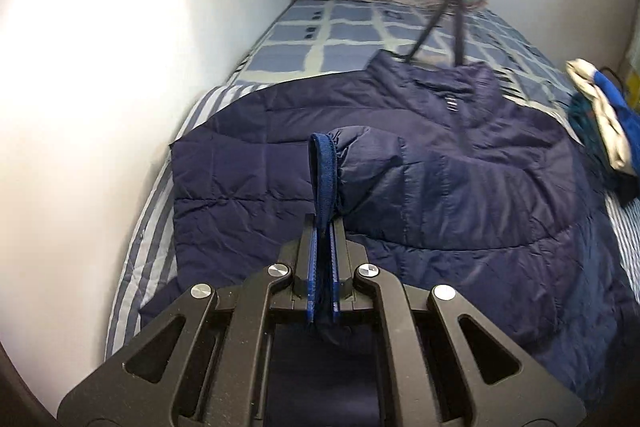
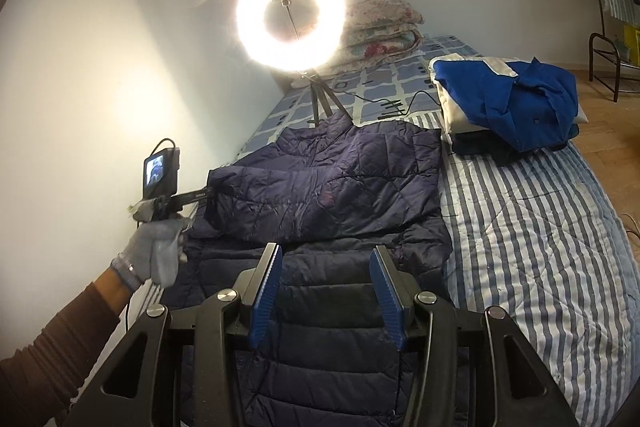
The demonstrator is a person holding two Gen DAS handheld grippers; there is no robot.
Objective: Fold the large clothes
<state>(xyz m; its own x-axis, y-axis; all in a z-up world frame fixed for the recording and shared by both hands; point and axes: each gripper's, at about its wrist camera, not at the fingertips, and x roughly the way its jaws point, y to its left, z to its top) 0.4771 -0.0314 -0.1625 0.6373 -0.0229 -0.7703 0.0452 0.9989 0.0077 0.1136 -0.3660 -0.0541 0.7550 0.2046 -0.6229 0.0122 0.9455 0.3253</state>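
A navy quilted jacket (image 1: 460, 155) lies spread on the bed, collar toward the far end. My left gripper (image 1: 323, 227) is shut on the blue ribbed cuff (image 1: 322, 171) of one sleeve, and that sleeve lies folded across the jacket's front. In the right wrist view the jacket (image 2: 340, 187) fills the middle. A gloved hand (image 2: 160, 255) holds the left gripper (image 2: 204, 193) at the jacket's left edge. My right gripper (image 2: 326, 259) hovers over the jacket's lower part, open, with nothing between its blue pads (image 2: 266, 291).
A lit ring light (image 2: 290, 23) on a tripod stands on the bed behind the collar, its cable (image 2: 400, 103) trailing right. Folded floral quilts (image 2: 384, 27) lie at the head. A clothes pile topped by a blue garment (image 2: 512, 99) sits right. White wall left; striped cover (image 2: 540, 227) right.
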